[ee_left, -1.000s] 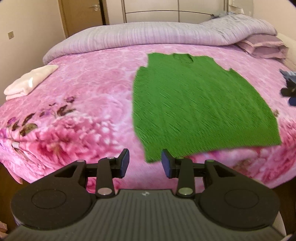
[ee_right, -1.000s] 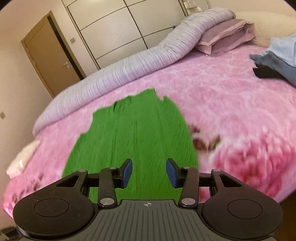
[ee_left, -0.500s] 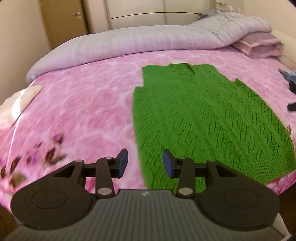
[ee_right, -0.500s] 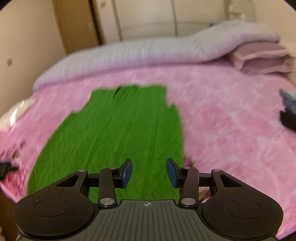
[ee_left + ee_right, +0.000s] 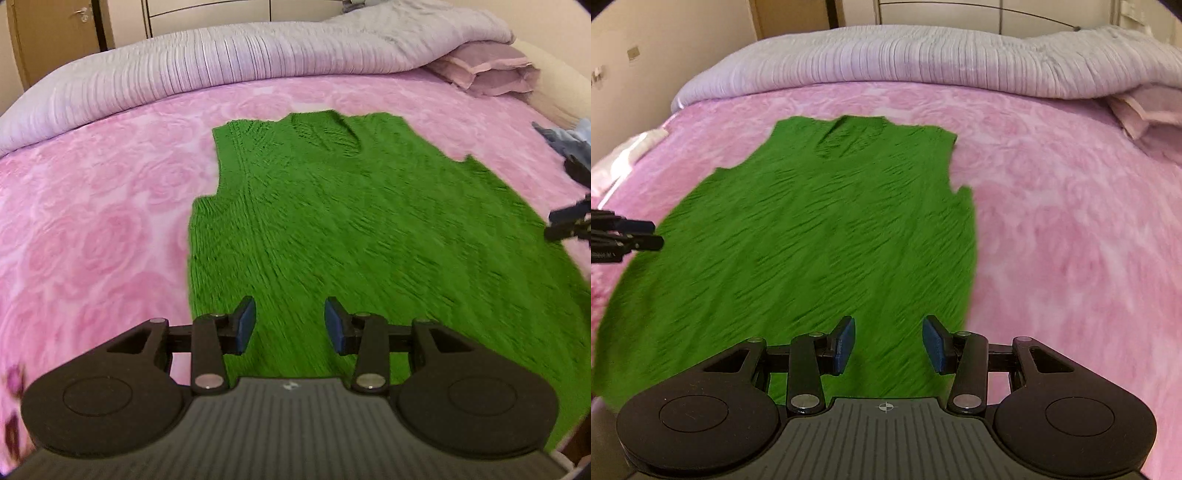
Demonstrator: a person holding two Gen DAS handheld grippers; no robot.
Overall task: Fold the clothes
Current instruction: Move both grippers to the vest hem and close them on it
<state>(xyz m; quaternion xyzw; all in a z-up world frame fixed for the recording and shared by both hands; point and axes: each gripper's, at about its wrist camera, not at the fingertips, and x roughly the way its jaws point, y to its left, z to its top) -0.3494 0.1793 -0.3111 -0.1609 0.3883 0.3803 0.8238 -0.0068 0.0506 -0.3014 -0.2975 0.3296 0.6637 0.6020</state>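
Left wrist only: dark clothes (image 5: 570,147).

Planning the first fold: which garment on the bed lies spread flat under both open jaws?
The green knitted vest, neck pointing away. The pale folded cloth and bluish heap sit at the edges.

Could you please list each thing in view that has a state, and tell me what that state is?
green knit vest: spread flat, unfolded, neck away from the grippers.
left gripper: jaws open, empty, over the vest's hem.
right gripper: jaws open, empty, over the hem.
lilac duvet: bunched along the bed's far side.
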